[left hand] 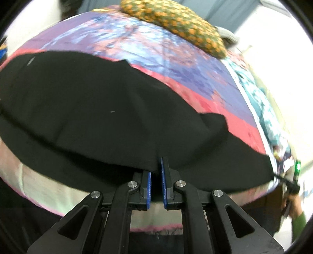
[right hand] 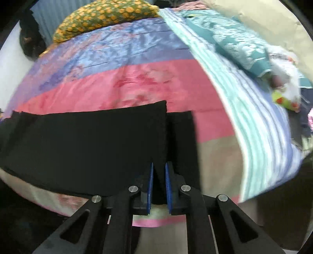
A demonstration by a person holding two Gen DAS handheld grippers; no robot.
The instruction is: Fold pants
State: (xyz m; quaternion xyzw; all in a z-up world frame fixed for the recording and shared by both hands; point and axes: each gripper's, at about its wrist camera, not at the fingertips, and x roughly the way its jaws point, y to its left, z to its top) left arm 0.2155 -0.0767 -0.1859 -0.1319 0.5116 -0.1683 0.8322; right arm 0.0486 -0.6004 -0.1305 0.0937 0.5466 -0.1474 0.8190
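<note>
Black pants (left hand: 93,109) lie across the bed's pink and purple patchwork quilt (left hand: 176,64). My left gripper (left hand: 156,168) is shut on the pants' near edge, the cloth pinched between its blue pads. In the right wrist view the pants (right hand: 88,146) stretch to the left, with both leg ends side by side. My right gripper (right hand: 158,172) is shut on the near edge by the leg ends, black cloth between its pads. The right gripper also shows at the far right of the left wrist view (left hand: 291,183), holding the pants' end.
A green pillow with orange dots (left hand: 176,25) lies at the head of the quilt, seen also in the right wrist view (right hand: 101,17). A striped blanket (right hand: 254,121) and a teal bundle (right hand: 240,45) lie on the bed's right side. The bed's near edge is just below the grippers.
</note>
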